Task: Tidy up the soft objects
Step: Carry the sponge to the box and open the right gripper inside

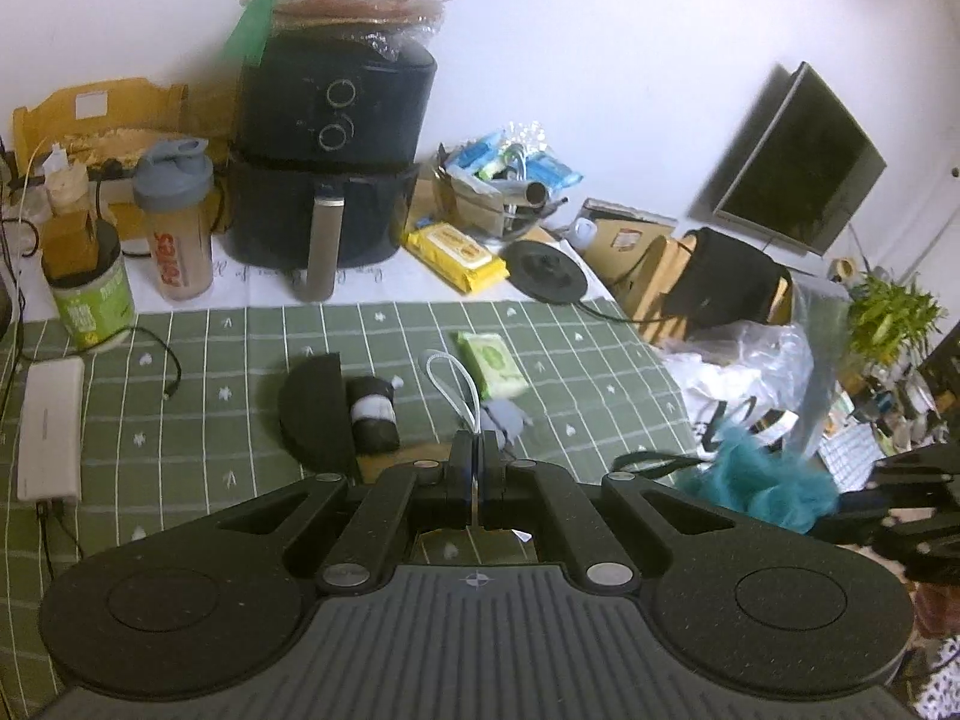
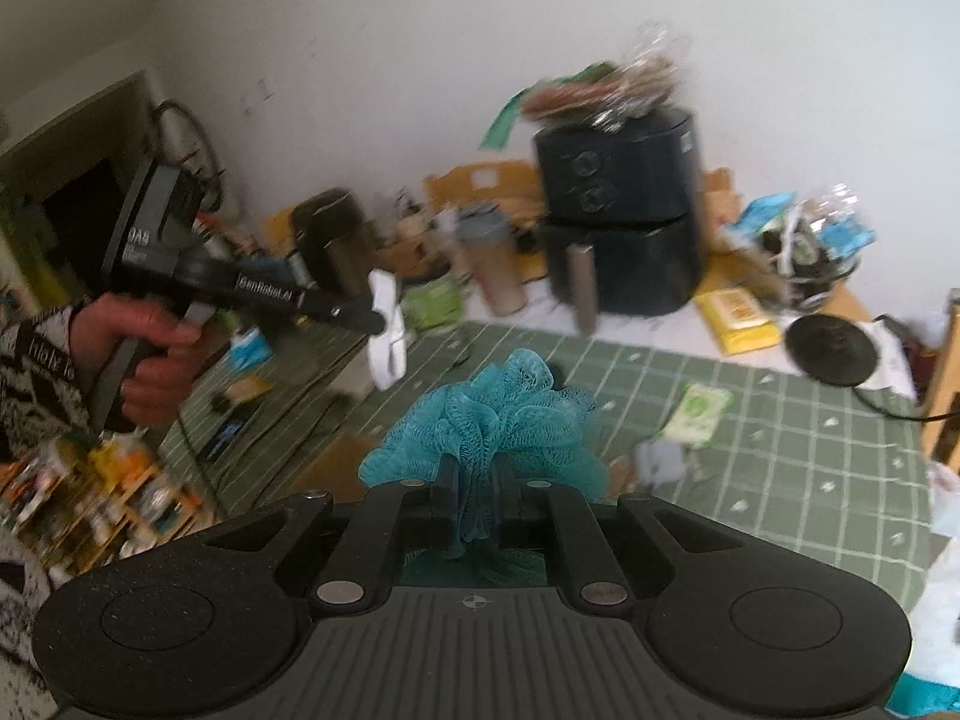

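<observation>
My right gripper [image 2: 474,480] is shut on a teal mesh bath pouf [image 2: 498,414] and holds it above the green checked tablecloth [image 2: 780,432]. The pouf also shows in the left wrist view [image 1: 762,480] at the right. My left gripper [image 1: 477,456] is shut on a thin white object with a loop [image 1: 450,384]; in the right wrist view it shows as a white cloth-like piece [image 2: 387,330] hanging from that gripper. A black rolled soft item with a white band [image 1: 375,414] and a black half-round pad [image 1: 315,414] lie on the cloth.
A green tissue pack [image 1: 492,363], a grey small object [image 1: 507,420] and a white power bank [image 1: 51,426] lie on the cloth. A black air fryer [image 1: 330,162], shaker bottle [image 1: 177,222], yellow wipes pack [image 1: 456,255] and black round base [image 1: 549,270] stand behind.
</observation>
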`<state>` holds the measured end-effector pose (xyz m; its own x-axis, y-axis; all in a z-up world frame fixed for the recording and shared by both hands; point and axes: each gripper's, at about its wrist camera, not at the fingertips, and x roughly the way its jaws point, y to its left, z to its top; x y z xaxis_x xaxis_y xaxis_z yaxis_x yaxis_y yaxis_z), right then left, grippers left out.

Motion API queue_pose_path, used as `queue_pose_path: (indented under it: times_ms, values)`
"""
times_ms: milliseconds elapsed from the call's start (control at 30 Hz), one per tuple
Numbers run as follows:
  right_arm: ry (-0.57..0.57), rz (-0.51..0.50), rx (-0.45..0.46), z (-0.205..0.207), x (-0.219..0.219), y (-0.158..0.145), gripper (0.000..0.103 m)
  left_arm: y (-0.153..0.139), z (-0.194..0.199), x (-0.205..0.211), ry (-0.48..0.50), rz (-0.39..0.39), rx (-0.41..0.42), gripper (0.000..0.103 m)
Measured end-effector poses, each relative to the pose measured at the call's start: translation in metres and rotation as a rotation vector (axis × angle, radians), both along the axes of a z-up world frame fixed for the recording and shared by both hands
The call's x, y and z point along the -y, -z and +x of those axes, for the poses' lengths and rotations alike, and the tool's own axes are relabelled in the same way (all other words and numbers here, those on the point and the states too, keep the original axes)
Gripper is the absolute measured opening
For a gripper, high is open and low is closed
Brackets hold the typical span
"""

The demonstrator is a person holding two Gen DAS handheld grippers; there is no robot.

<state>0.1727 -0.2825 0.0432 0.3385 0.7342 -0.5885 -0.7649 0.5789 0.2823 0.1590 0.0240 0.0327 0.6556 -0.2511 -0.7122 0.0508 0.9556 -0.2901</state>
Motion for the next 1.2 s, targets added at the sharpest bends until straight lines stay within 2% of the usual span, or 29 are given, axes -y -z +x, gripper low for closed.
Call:
queue_pose_path:
  times_ms: [233,300,333,400,467,533,567,667,833,967,1000,1067,1100,1133,1200]
  values:
    - [-0.073,-0.076,-0.008,-0.017,-0.017,0.027,0.013,0.012,-0.022,0.007,-0.016,-0.007,-0.046,0.002]
    - [-0.081,-0.112,-0.013,-0.019,-0.024,0.038,0.018,0.017,-0.026,0.008,-0.026,-0.004,-0.064,0.002]
    - [-0.080,-0.139,-0.019,-0.019,-0.027,0.043,0.029,0.019,-0.029,0.008,-0.032,-0.005,-0.072,0.002]
    - [-0.062,-0.160,-0.023,-0.021,-0.030,0.052,0.039,0.023,-0.034,0.009,-0.042,-0.012,-0.086,0.002]
    - [-0.046,-0.146,-0.041,-0.020,-0.028,0.056,0.072,0.027,-0.039,0.010,-0.048,-0.013,-0.098,0.002]
    - [-0.024,-0.139,-0.037,-0.020,-0.026,0.057,0.090,0.030,-0.043,0.012,-0.052,-0.011,-0.109,0.002]
    - [-0.018,-0.136,-0.031,-0.020,-0.024,0.056,0.094,0.031,-0.044,0.013,-0.054,-0.011,-0.115,0.002]
    - [-0.002,-0.132,-0.026,-0.019,-0.021,0.053,0.100,0.035,-0.048,0.016,-0.055,-0.011,-0.130,0.002]
    - [0.012,-0.126,-0.015,-0.018,-0.017,0.050,0.103,0.036,-0.051,0.022,-0.040,-0.003,-0.162,0.002]
    - [0.023,-0.125,-0.023,-0.017,-0.014,0.049,0.103,0.041,-0.050,0.028,-0.003,0.054,-0.232,0.004]
    - [0.024,-0.124,-0.025,-0.018,-0.014,0.050,0.103,0.044,-0.048,0.031,0.009,0.081,-0.262,0.007]
    - [0.022,-0.125,-0.030,-0.018,-0.014,0.051,0.103,0.049,-0.048,0.035,0.011,0.132,-0.289,0.023]
    - [0.022,-0.128,-0.032,-0.019,-0.014,0.051,0.103,0.050,-0.049,0.035,0.007,0.146,-0.294,0.039]
    - [0.024,-0.134,-0.033,-0.019,-0.014,0.052,0.103,0.051,-0.051,0.035,0.004,0.152,-0.296,0.047]
    - [0.029,-0.145,-0.033,-0.021,-0.014,0.054,0.103,0.051,-0.054,0.036,-0.001,0.153,-0.298,0.047]
